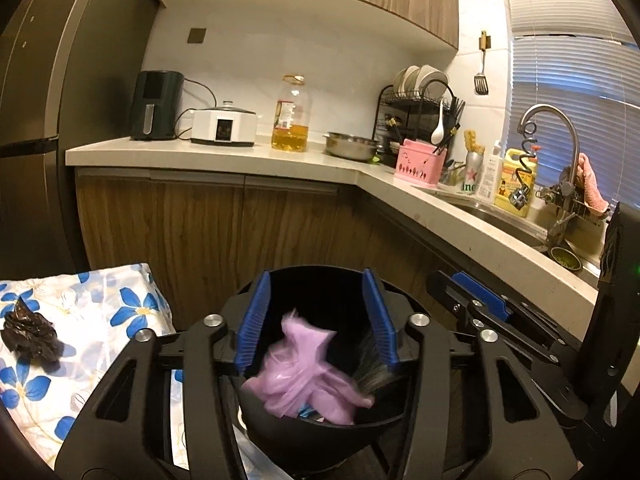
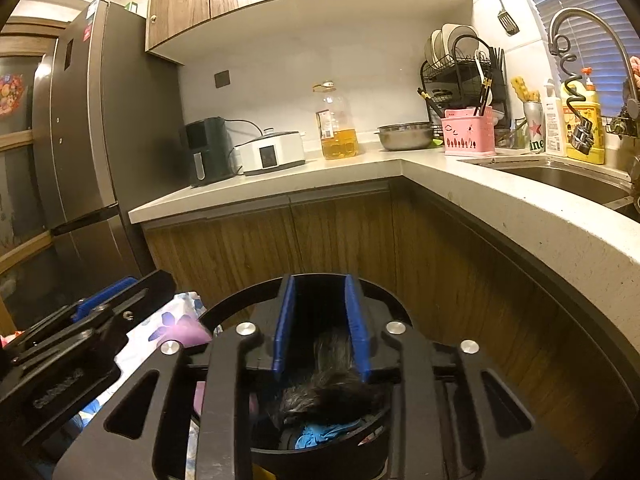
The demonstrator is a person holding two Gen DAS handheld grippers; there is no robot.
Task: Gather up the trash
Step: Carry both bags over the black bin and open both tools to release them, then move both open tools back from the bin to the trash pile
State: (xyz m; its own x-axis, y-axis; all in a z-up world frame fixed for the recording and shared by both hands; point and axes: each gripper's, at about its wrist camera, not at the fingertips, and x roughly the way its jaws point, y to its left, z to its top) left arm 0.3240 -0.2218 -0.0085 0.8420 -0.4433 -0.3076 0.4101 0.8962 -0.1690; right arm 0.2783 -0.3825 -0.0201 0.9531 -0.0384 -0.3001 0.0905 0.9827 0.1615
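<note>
A black round bin (image 1: 312, 434) sits below both grippers. In the left wrist view my left gripper (image 1: 316, 312) is open over the bin, and a blurred pink plastic bag (image 1: 304, 376) is between and below its fingers, inside the bin. A crumpled black bag (image 1: 32, 334) lies on the flowered cloth (image 1: 100, 320) to the left. In the right wrist view my right gripper (image 2: 320, 320) is open above the bin (image 2: 320, 456); a blurred dark grey piece of trash (image 2: 324, 388) is below its fingers, with blue trash (image 2: 320, 436) under it.
An L-shaped counter (image 1: 240, 156) carries an air fryer (image 1: 154, 106), a cooker (image 1: 222, 126), an oil bottle (image 1: 291, 116), a steel bowl (image 1: 350, 146), a dish rack (image 1: 416, 112) and a sink with tap (image 1: 556, 152). A fridge (image 2: 80, 140) stands left. Wooden cabinets (image 1: 240, 224) are ahead.
</note>
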